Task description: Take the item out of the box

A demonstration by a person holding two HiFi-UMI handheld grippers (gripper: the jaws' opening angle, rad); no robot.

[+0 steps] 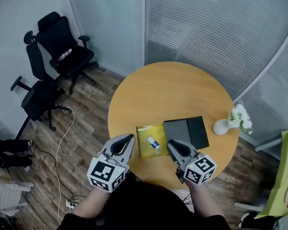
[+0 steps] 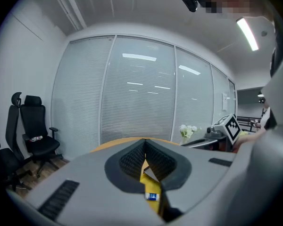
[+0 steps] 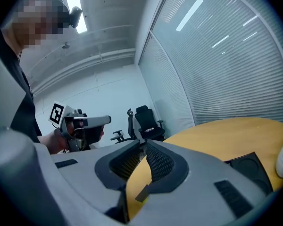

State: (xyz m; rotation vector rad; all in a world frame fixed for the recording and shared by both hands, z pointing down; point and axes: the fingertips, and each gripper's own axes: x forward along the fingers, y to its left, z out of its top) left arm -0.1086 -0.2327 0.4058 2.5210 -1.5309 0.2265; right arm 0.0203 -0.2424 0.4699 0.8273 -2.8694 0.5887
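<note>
White flower vase (image 1: 221,127) stands on round table (image 1: 173,87); two black chairs (image 1: 62,44) stand aside.

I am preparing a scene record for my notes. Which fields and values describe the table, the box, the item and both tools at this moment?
table: round, wooden
box: yellow, open, near the table's front edge
item: small, white and blue, lying inside the box
dark grey flat piece: directly right of the box
vase: white, holding white flowers, at the table's right edge
left tool: shut, empty, at the box's left side
right tool: shut, empty, at the dark piece's near edge
task state: item not yet taken out
</note>
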